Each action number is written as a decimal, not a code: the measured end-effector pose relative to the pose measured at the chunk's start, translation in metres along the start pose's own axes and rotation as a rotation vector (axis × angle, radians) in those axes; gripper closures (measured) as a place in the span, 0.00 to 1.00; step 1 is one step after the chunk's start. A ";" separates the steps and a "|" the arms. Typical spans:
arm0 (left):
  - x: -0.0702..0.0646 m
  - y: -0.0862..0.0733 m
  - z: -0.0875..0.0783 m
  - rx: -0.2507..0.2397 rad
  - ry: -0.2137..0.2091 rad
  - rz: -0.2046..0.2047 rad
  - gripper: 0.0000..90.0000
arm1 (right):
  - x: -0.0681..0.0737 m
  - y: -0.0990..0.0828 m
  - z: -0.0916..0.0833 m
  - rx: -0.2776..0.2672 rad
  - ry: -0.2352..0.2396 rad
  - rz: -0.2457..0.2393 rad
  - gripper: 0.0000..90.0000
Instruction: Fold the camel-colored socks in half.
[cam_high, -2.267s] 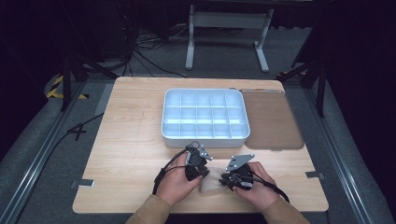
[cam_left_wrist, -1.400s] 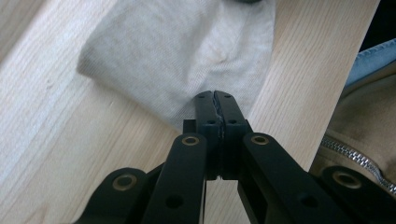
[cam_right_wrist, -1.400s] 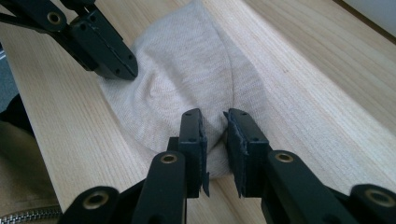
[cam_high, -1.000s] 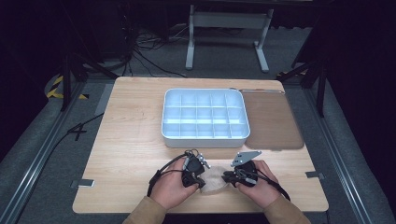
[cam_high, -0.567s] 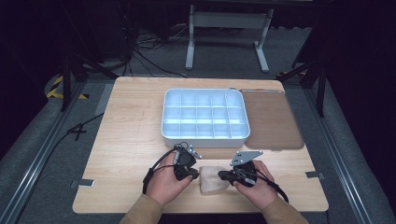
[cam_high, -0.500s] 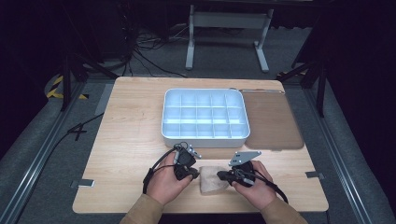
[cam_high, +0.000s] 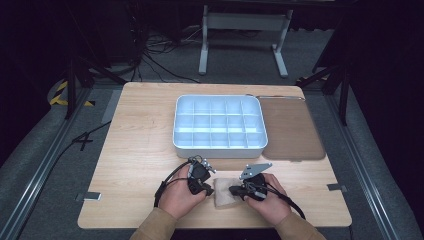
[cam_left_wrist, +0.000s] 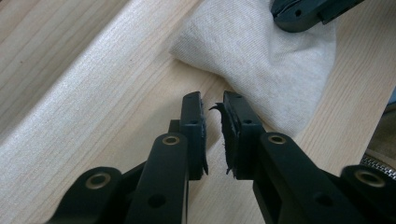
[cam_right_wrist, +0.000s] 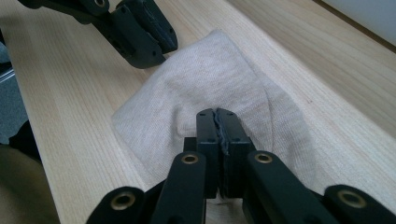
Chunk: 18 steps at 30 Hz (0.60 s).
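A small beige cloth (cam_high: 226, 194) lies folded on the wooden table (cam_high: 140, 150) near its front edge, between two hands. My left gripper (cam_high: 207, 189) sits just left of it. Its jaws (cam_left_wrist: 212, 100) are a little open, with nothing between them, at the cloth's (cam_left_wrist: 261, 60) near edge. My right gripper (cam_high: 234, 190) rests on the right part of the cloth. Its jaws (cam_right_wrist: 217, 113) are shut, and the cloth (cam_right_wrist: 210, 74) bunches up to their tips. The left gripper (cam_right_wrist: 149, 46) touches the cloth's far corner in the right gripper view.
A white compartment tray (cam_high: 218, 145) stands behind the hands at mid table, its cells bare. A brown mat (cam_high: 290, 130) lies flat to its right. Bare wood stretches to the left of the tray and the hands.
The two grippers met over the cloth a second ago. The left one has since let go and drawn back to the left. The cloth now lies flatter.
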<state>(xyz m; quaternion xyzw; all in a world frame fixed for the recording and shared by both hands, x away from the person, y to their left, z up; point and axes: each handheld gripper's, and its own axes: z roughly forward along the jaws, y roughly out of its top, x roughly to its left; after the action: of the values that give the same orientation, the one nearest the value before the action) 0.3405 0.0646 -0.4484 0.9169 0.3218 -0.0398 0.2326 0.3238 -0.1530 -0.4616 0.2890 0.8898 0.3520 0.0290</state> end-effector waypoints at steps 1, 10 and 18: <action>0.000 0.000 0.000 0.003 0.002 0.004 0.89 | 0.000 0.000 0.000 0.001 0.000 0.001 0.99; -0.004 0.002 0.004 0.019 0.007 0.030 0.93 | 0.000 -0.001 0.001 -0.004 -0.001 -0.004 0.99; -0.010 0.005 0.007 0.010 0.015 0.054 0.94 | 0.000 -0.001 0.001 -0.006 -0.006 -0.009 0.99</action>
<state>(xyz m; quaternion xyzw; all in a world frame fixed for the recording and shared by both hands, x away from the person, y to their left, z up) 0.3363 0.0525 -0.4506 0.9267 0.2984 -0.0283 0.2265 0.3232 -0.1531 -0.4627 0.2863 0.8899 0.3534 0.0342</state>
